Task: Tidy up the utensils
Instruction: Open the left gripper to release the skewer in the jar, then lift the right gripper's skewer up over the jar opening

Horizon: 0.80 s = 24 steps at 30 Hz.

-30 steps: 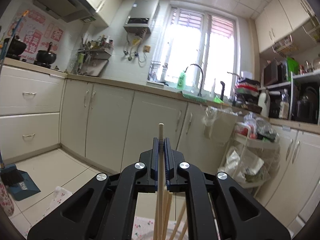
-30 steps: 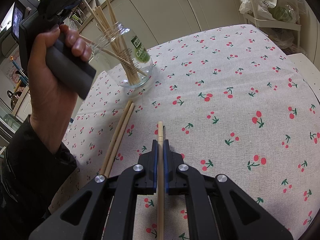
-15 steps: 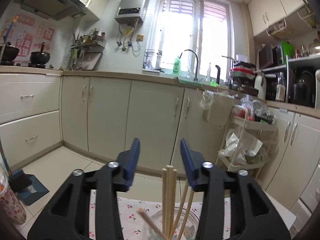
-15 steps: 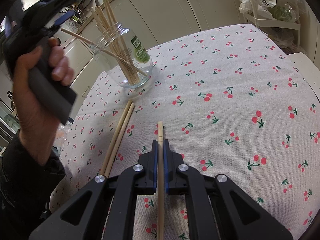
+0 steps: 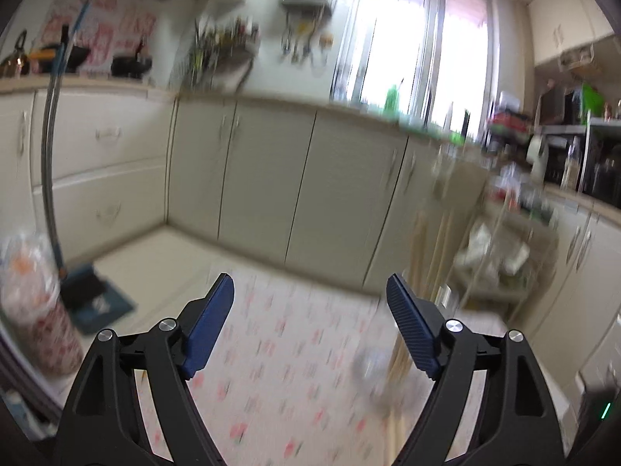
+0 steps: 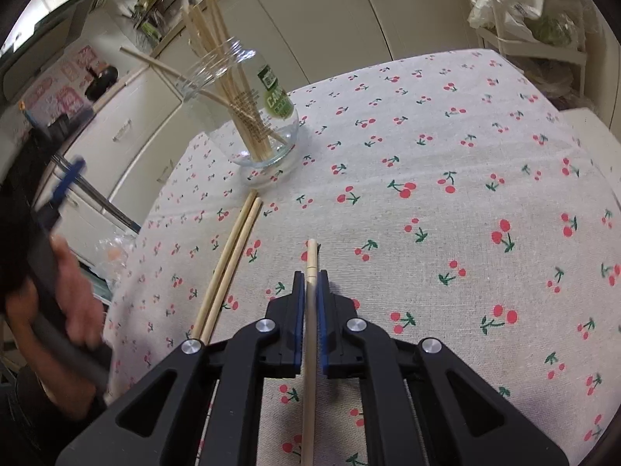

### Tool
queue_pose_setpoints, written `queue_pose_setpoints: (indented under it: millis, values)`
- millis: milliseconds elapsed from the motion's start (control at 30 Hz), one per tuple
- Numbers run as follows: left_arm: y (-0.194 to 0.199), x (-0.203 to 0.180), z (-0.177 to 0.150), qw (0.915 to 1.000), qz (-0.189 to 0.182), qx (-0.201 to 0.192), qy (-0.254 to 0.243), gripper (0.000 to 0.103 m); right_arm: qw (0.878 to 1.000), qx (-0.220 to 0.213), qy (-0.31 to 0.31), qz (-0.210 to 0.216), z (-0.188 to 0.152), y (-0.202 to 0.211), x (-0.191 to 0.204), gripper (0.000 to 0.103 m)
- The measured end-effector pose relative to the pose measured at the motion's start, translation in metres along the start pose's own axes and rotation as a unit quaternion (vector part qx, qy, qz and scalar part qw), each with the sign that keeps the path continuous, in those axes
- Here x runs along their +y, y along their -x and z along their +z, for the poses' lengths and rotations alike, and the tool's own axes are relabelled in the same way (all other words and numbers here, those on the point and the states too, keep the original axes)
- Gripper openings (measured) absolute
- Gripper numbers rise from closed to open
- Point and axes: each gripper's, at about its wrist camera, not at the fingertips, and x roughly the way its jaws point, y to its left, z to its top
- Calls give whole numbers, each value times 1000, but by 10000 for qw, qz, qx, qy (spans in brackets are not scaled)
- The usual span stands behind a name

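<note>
Wooden chopsticks (image 6: 248, 116) already stand bunched in the glass jar (image 6: 268, 132) at eleven o'clock on the worktop (image 6: 446, 155), so much of the sorting looks done. Left: a loose pair (image 6: 229, 268) at nine o'clock, and one chopstick (image 6: 310, 310) clamped in the right gripper (image 6: 309, 283). The left gripper (image 5: 310, 291) has empty fingers (image 5: 211, 322), opening. Cherry-print cloth covers the worktop; cream kitchen cabinets (image 5: 271, 186) and a bright window (image 5: 419, 46) lie behind.
</note>
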Motion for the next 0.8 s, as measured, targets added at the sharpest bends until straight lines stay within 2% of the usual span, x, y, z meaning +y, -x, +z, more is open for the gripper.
queue_pose_setpoints:
  millis: [167,333,367,400,500,600,700,800]
  values:
    - [-13,18,-36,9968,-25,802,-11,79,9978,170,429,-475,3,-3,17,7]
    - [-20,29,-42,9954,-140,883,334,83,9819,180,1304,-1363,-3,-9,47,7]
    - [-22,34,-44,9942,-180,960,442,85,9800,163,1371,-1432,-4,-10,49,7]
    - [-25,35,-44,9933,-203,1017,511,85,9811,164,1325,-1397,-3,-11,47,6]
    - [-29,43,-47,9913,-251,1093,688,85,9938,106,696,-855,6,-4,36,6]
    - [-33,44,-48,9900,-274,1158,758,85,9979,-544,297,-197,29,23,43,6]
    - [-35,42,-47,9895,-292,1195,761,86,9899,-1378,204,253,59,52,59,6]
    - [-35,41,-47,9893,-310,1202,773,86,9708,-2348,143,469,94,81,76,6]
